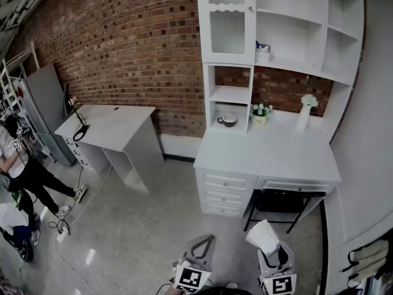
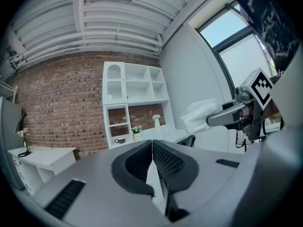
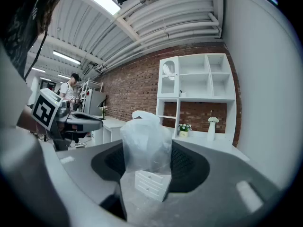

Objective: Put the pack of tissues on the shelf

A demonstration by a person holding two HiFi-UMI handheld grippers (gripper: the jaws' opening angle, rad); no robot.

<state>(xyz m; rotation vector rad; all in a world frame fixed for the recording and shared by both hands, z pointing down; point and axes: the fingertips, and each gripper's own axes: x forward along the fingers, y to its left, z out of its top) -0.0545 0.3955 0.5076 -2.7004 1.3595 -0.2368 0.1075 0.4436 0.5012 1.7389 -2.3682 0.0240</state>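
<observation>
right claw [image 3: 147, 161]: clamped on a soft pack of tissues in clear crinkly plastic [image 3: 146, 141], one pad on each side. The pack is up in the air, nothing under it.

tissue pack, where: wedged between my right jaws, with the top poking up and forward past the tips. From the left claw it's off to the right, at about the same height.

left claw [image 2: 152, 145]: jaws pressed together, tips touching, nothing between them. It sits beside the right claw, just to its left.

shelf: tall white shelf unit with open cubbies and one ribbed glass door [image 1: 288, 32], straight ahead of both claws and well apart from them. The pack isn't anywhere near it yet.

desk under it: white desk with a stack of drawers [image 1: 270, 155], in front of the right claw.

bits on it: little pot of white flowers [image 1: 260, 112] and a slim white vase [image 1: 303, 117] on the desk top, plus a dark bowl [image 1: 226, 121] in the low cubby.

chair: black chair [image 1: 279, 200] tucked under the desk, dead ahead of the right claw, closest thing to the pack.

off to the left of my left claw: plain white table [image 1: 110, 125] against the red brick wall [image 1: 123, 35], and a person [image 1: 18, 158] further left.

below both claws: shiny grey floor [image 1: 141, 226].
</observation>
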